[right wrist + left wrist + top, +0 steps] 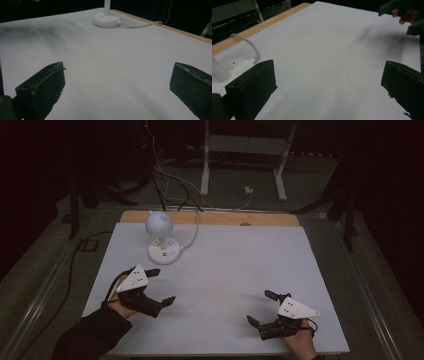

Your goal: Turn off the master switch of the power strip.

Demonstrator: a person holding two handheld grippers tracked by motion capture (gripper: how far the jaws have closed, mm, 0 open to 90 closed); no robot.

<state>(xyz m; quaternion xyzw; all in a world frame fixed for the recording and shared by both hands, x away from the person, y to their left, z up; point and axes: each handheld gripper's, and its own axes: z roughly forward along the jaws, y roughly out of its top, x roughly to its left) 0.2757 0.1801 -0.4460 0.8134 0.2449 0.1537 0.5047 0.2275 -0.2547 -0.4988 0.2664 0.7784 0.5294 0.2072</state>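
Observation:
A white desk lamp with a round head and a round base stands at the back left of the white table; a small blue light glows on its base. My left gripper rests at the front left, just in front of the lamp, open with nothing between its jaws. At the front right my right gripper is open too and holds nothing. In the left gripper view the right gripper and its hand appear far off at the top right.
The lamp's white cable curves off the back edge over a strip of bare wood. Behind the table, cables and a white frame stand sit on the dark floor. A dark cable trails left of the table.

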